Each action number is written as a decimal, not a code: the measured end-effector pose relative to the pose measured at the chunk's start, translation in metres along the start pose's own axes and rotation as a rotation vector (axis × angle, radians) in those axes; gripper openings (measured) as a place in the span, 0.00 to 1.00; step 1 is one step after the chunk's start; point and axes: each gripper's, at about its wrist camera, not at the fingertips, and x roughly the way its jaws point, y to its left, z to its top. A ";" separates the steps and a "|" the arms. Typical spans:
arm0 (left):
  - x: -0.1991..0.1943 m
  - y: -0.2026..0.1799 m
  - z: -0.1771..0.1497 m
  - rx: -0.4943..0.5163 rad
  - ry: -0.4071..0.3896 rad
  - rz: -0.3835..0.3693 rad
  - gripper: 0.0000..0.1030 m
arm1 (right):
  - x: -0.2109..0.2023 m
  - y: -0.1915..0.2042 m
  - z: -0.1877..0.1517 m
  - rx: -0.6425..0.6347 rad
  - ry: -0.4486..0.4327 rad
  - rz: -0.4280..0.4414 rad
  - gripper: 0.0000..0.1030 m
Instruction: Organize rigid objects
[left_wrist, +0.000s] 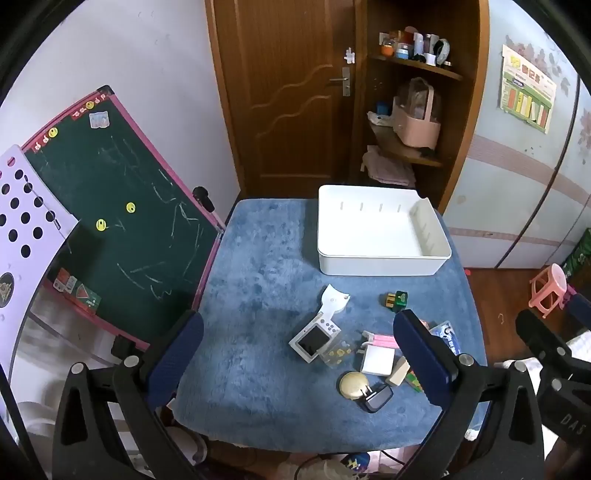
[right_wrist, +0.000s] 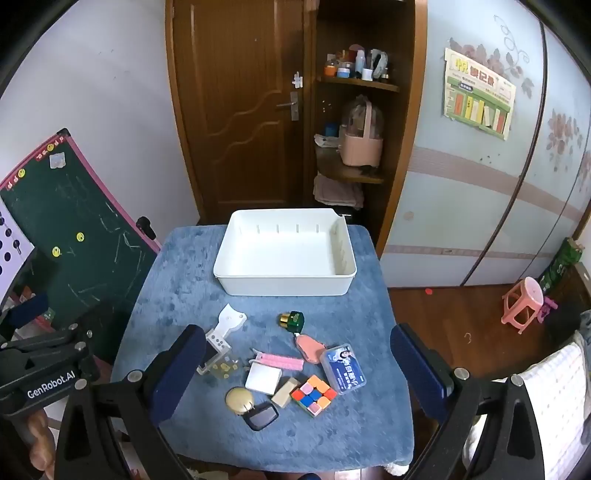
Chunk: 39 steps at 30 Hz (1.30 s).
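Observation:
An empty white bin (right_wrist: 284, 273) (left_wrist: 380, 264) stands at the far side of the blue-covered table (right_wrist: 184, 266) (left_wrist: 255, 258). Small objects lie on the near half: a colour cube (right_wrist: 314, 395), a blue card box (right_wrist: 343, 369), a green bottle (right_wrist: 293, 319) (left_wrist: 396, 299), a pink comb (right_wrist: 279, 362), a white square pad (right_wrist: 263, 377) (left_wrist: 377, 361), a gold round compact (right_wrist: 239, 400) (left_wrist: 353, 384), a dark charger (right_wrist: 260, 415) (left_wrist: 377, 398), a toy camera (left_wrist: 314, 341) and a white scraper (right_wrist: 231, 319) (left_wrist: 332, 301). My left gripper (left_wrist: 299, 365) and right gripper (right_wrist: 297, 373) are open above the near edge, holding nothing.
A green chalkboard (left_wrist: 122, 229) leans left of the table. A wooden door (right_wrist: 240, 110) and a shelf with a pink basket (right_wrist: 360, 147) stand behind. A pink stool (right_wrist: 522, 302) stands on the wood floor at the right. A wardrobe (right_wrist: 480, 184) lines the right wall.

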 end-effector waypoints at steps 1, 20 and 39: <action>0.000 0.000 0.000 -0.002 -0.001 0.001 0.99 | 0.000 0.000 0.000 0.007 -0.002 0.009 0.98; 0.008 -0.004 -0.002 -0.010 0.004 -0.026 0.99 | 0.003 -0.004 -0.001 0.046 0.012 0.008 0.98; 0.009 -0.009 -0.001 0.000 0.026 -0.037 0.99 | 0.007 -0.011 -0.006 0.086 0.033 0.008 0.98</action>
